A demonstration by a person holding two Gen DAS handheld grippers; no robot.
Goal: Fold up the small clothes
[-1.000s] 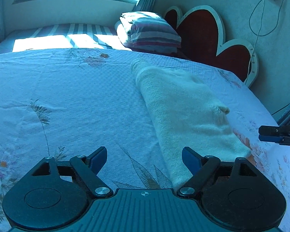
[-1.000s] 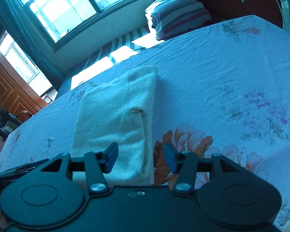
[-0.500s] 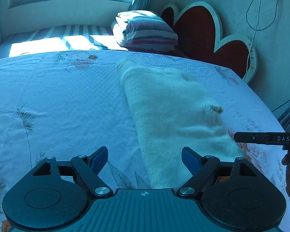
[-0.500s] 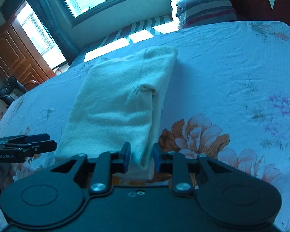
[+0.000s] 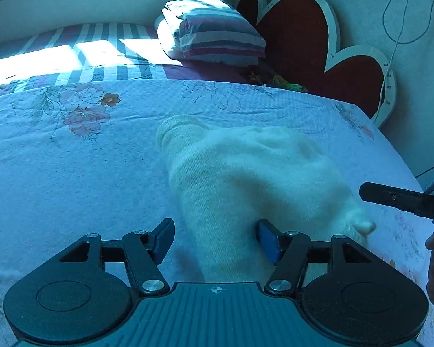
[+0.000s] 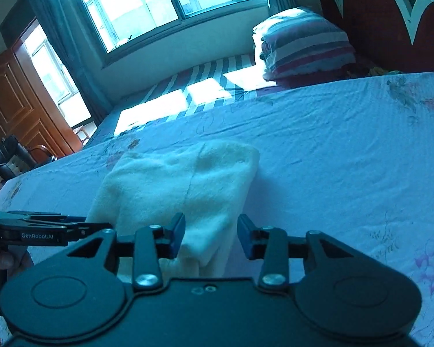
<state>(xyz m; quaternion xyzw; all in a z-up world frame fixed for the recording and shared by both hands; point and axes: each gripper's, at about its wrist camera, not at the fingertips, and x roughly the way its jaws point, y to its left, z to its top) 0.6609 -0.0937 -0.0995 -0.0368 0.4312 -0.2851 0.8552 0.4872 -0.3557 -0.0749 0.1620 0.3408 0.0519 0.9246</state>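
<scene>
Cream knit garment [image 5: 254,179], one piece, lies folded lengthwise on the floral bedsheet [image 5: 72,173], running from 6 toward 12 o'clock in both wrist views. Its near end sits between the fingers of each tool. The left gripper [image 5: 215,240] stands wide, straddling the near left corner; the right gripper [image 6: 211,235] is open more narrowly around the near right edge, and neither clamps the cloth. I judge the step in hand to be taking hold of the near hem for the crosswise fold; next, both pairs of fingers need to close on the hem together, then carry it toward 12 o'clock. Beyond lie one striped pillow [image 5: 217,33] and one heart-shaped headboard [image 5: 318,43].
</scene>
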